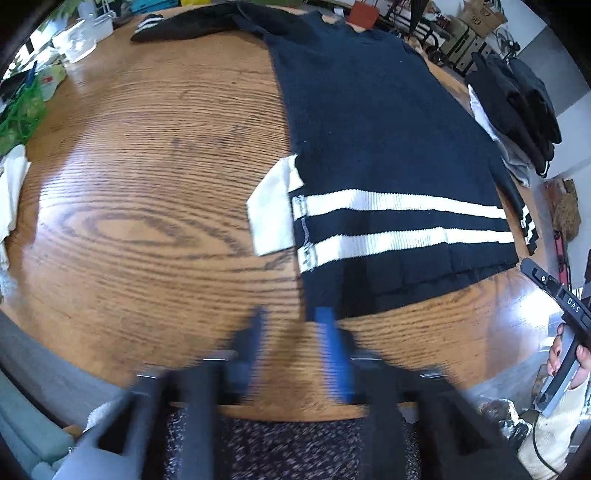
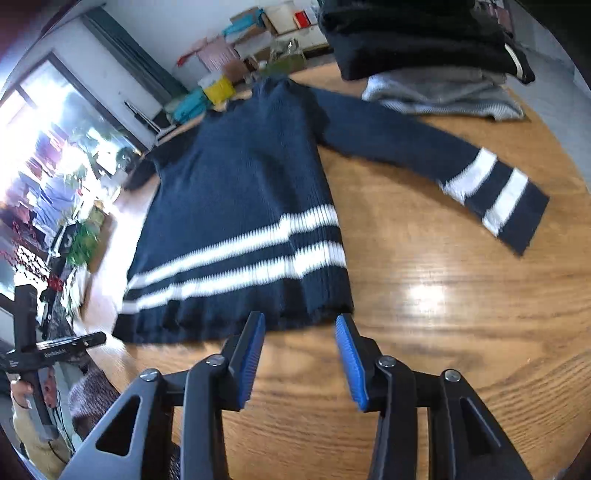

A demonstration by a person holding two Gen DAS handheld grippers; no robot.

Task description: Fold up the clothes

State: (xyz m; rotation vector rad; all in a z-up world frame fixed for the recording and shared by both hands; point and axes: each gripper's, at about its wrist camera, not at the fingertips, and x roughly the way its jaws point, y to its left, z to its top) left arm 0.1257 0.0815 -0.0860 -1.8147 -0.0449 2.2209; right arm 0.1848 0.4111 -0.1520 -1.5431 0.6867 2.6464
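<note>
— Round wooden table, glossy, cluttered room behind. Any containers?

— Clear plastic tub at the far left rim, contents too blurred to tell. Green mesh basket beside it, contents unclear. Cardboard boxes on shelving beyond the table.

— And the garment?

— Navy knit sweater, spread flat across the table, hem toward the near edge. Two white stripes across the lower body, two more on each cuff. Right sleeve stretched out sideways over bare wood; left sleeve angled out near the far rim. White tag sticking out from under the left side seam.

— Anything near it?

— Stack of folded dark clothes over a grey piece, at the far right edge, apart from the sweater.

— Grippers?

— Left gripper blurred, jaws parted, empty, at the hem's left corner. Right gripper spread wide, empty, just short of the hem's right corner.
</note>
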